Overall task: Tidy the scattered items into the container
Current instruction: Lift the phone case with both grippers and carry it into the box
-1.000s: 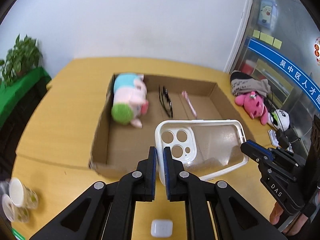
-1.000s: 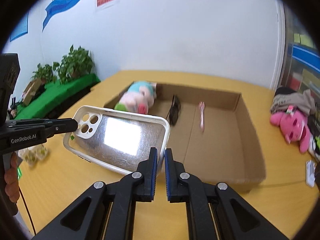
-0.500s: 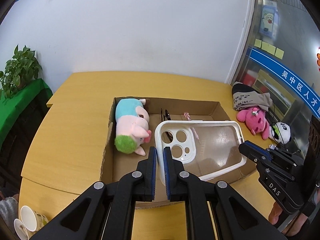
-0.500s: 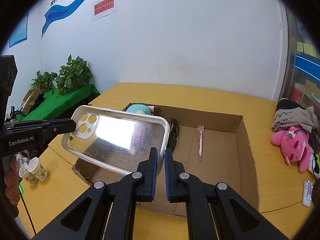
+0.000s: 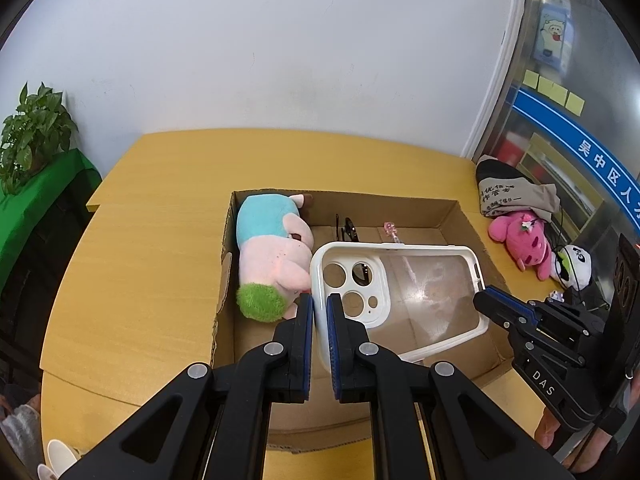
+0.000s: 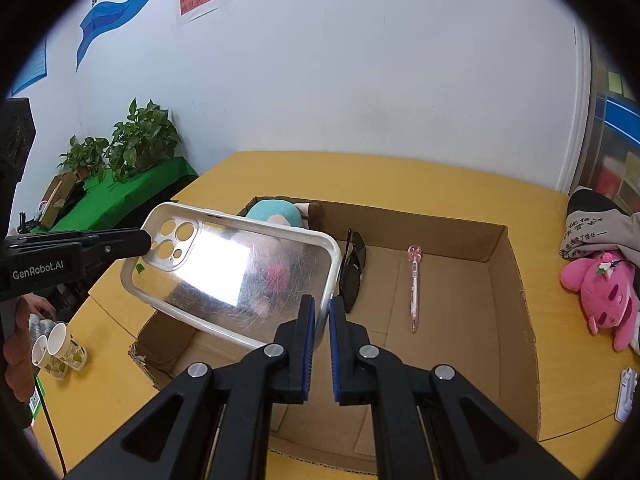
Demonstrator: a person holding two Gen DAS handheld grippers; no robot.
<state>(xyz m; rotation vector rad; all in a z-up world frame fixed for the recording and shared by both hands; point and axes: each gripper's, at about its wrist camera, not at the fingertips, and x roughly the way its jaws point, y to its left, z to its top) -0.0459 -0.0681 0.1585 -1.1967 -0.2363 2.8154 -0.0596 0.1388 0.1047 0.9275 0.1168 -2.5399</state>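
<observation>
A clear phone case with a white rim (image 5: 416, 292) hangs in the air above the open cardboard box (image 5: 460, 212). My left gripper (image 5: 319, 320) is shut on its camera end, and my right gripper (image 6: 323, 320) is shut on the opposite end (image 6: 240, 268). The right gripper also shows in the left wrist view (image 5: 492, 304), the left gripper in the right wrist view (image 6: 140, 240). Inside the box lie a plush pig (image 5: 272, 256), dark sunglasses (image 6: 354, 268) and a pink pen (image 6: 414, 284).
The box stands on a yellow table (image 5: 140, 240). A pink plush (image 6: 604, 292), a panda toy (image 5: 576, 264) and a grey bag (image 5: 516, 196) lie to the right of it. Paper cups (image 6: 56, 348) stand at the left. A white object (image 6: 626, 396) lies at the right edge.
Both grippers have lifted the phone case higher and carried it forward over the box. The box now looks smaller and lies under the case.
</observation>
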